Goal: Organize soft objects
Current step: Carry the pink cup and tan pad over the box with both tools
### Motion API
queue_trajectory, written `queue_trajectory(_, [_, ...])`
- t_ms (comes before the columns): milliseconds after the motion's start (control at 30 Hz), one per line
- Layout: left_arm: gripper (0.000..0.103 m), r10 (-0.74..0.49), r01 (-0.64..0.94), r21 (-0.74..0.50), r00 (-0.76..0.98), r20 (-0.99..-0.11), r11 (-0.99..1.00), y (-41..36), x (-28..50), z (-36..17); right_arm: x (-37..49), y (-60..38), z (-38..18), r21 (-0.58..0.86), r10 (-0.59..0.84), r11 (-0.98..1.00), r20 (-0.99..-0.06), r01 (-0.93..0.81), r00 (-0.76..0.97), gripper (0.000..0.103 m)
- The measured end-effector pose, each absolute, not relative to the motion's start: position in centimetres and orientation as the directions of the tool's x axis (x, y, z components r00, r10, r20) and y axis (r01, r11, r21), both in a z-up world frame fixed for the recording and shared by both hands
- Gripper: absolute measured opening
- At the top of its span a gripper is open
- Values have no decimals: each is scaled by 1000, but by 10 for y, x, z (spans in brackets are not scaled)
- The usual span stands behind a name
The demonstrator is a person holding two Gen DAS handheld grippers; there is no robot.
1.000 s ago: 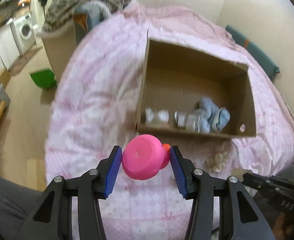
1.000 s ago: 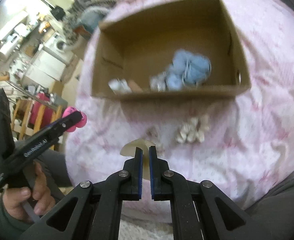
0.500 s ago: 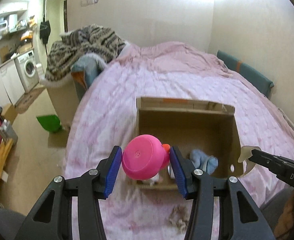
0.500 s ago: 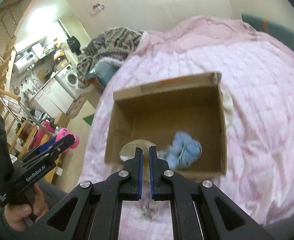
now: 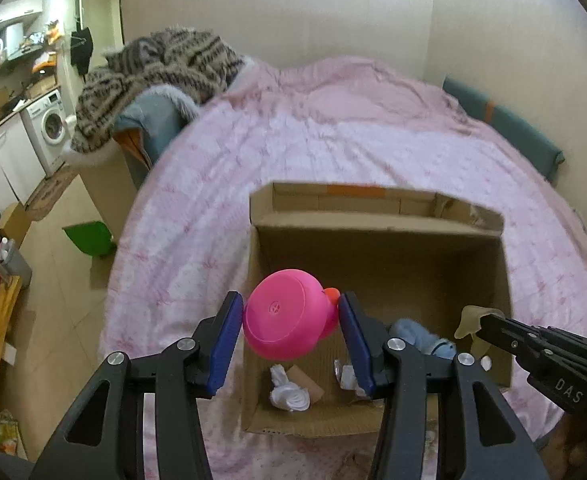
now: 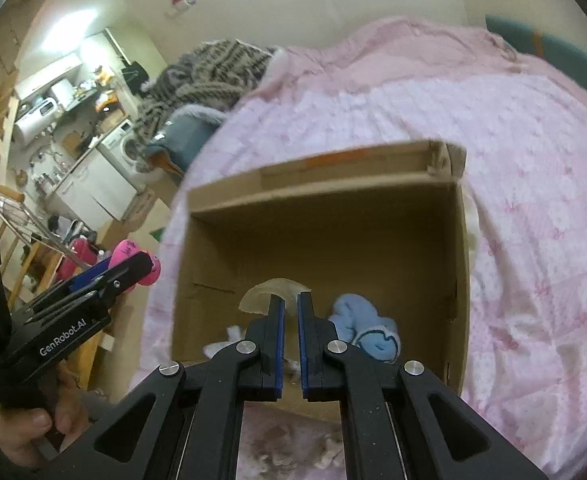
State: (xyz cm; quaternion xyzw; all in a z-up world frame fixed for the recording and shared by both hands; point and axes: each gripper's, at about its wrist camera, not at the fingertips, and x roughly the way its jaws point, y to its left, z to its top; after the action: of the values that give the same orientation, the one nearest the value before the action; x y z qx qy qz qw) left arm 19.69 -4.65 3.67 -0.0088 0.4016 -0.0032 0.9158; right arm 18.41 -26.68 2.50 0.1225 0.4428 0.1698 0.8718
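**Both toys now carried over the open box**

A pink toy (image 5: 283, 322) of smooth, glossy plastic, round-bodied with a small orange tip, is clamped between the blue pads of the left gripper (image 5: 289, 330) and is held above the near left corner of the cardboard box (image 5: 377, 252). A second ago it was seen over the pink bedspread, short of the box; since then the box has slid down under it in the left wrist view. A thin, pale, translucent piece (image 6: 271, 294), curved like a soft shell, is pinched by the right gripper (image 6: 289, 312), whose jaws are closed tight on it. It was held over the bedspread in front of the box a second ago and is now seen over the box's interior.

The box is of plain brown corrugated board, rectangular, with its flaps folded open and an orange tape strip on the far flap. Inside it a fluffy light-blue plush (image 6: 367, 330) is lying near the front wall, and crumpled white pieces (image 5: 287, 390) are lying at the front left. The box is resting on a quilted pink bedspread (image 5: 333, 140) with a small printed pattern. A grey striped knitted blanket (image 5: 161, 68) is heaped beyond the bed's far left corner.
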Motion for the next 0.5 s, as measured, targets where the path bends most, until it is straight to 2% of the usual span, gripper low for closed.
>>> queue_trajectory(200, [46, -4, 27, 15, 601, -799, 1000, -57, 215, -4, 196, -273, -15, 382, 390, 916, -787, -119, 479, 8])
queue_trajectory(333, [46, 47, 7, 62, 571, -819, 998, -60, 220, -20, 201, -275, -27, 369, 367, 925, -815, -86, 448, 8])
queue_trajectory(500, [46, 40, -7, 44, 569, -821, 999, -60, 217, -35, 201, -274, -32, 350, 354, 932, -825, -94, 441, 8])
